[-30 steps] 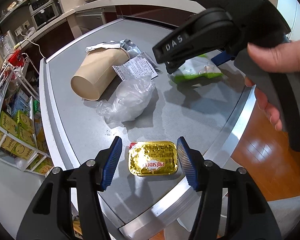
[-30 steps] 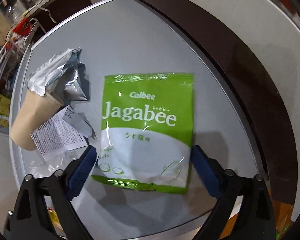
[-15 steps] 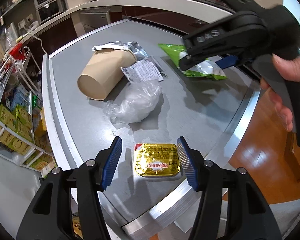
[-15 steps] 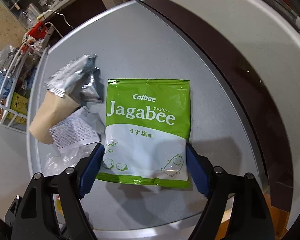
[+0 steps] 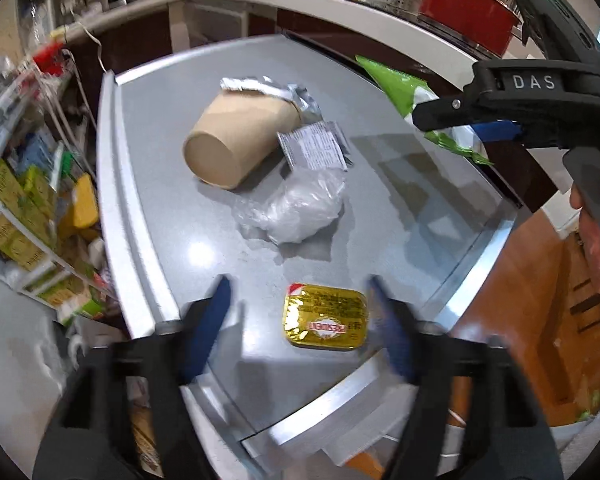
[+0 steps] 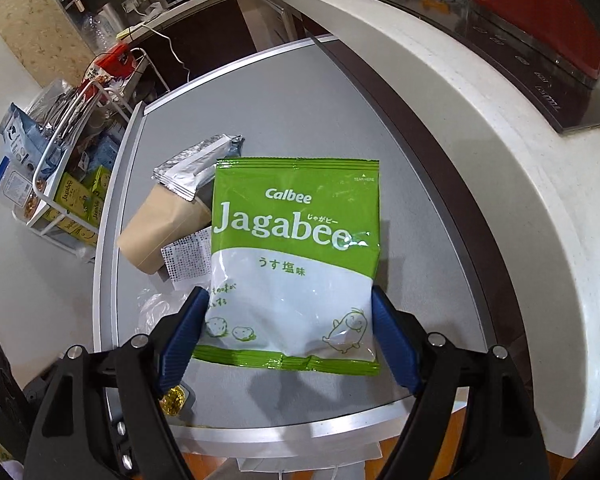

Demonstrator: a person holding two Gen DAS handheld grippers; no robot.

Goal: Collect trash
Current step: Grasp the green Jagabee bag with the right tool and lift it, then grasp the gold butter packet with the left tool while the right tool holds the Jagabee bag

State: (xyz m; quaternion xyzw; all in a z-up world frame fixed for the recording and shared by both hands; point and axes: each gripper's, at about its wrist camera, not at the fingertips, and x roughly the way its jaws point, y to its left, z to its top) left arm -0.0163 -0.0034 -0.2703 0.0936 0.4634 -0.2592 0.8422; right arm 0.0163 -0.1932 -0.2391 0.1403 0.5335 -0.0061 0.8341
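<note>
A gold foil butter packet (image 5: 326,318) lies flat on the grey table (image 5: 400,200) near its front edge. My left gripper (image 5: 298,292) hovers over it with its jaws opening; the packet sits between the blurred fingers, nearer the right one, untouched. My right gripper (image 6: 288,304) is shut on the sides of a green Jagabee snack bag (image 6: 296,248) and holds it above the table. In the left wrist view the right gripper (image 5: 448,124) and the green bag (image 5: 396,84) hang at the upper right, with a person's hand (image 5: 596,232) on the handle.
A paper cup (image 5: 236,144) lies on its side beside a silver foil wrapper (image 5: 268,86), a printed sachet (image 5: 314,148) and crumpled clear plastic (image 5: 300,210). A wire rack of boxes (image 5: 20,208) stands left of the table. A white counter (image 6: 500,140) curves behind.
The left jaws have spread wider around the butter packet, which stays on the table. The right gripper has closed on the green bag and raised it off the table.
</note>
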